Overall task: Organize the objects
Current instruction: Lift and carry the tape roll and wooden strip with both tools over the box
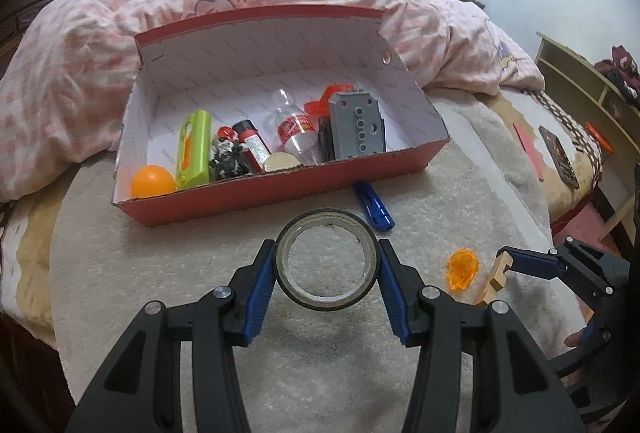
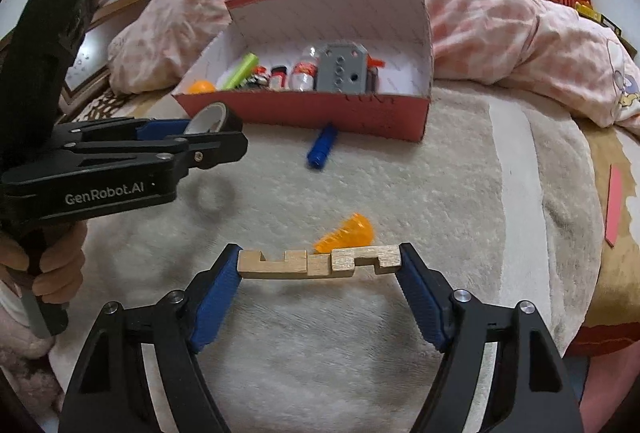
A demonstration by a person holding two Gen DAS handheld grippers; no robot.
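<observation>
Left gripper (image 1: 326,265) clamps my light, stiff tape roll (image 1: 326,259) across its rim, while my right gripper (image 2: 320,265) pinches the rigid notched wooden block (image 2: 318,262) by its ends.

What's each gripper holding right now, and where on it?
Left gripper: tape roll, pinched across its outer rim. Right gripper: notched wooden piece, by its two ends.

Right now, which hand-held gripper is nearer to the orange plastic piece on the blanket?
Right. The right hand-held gripper, gripping the wooden piece, is just in front of the orange piece; the left hand-held gripper, holding the tape, is farther off.
</observation>
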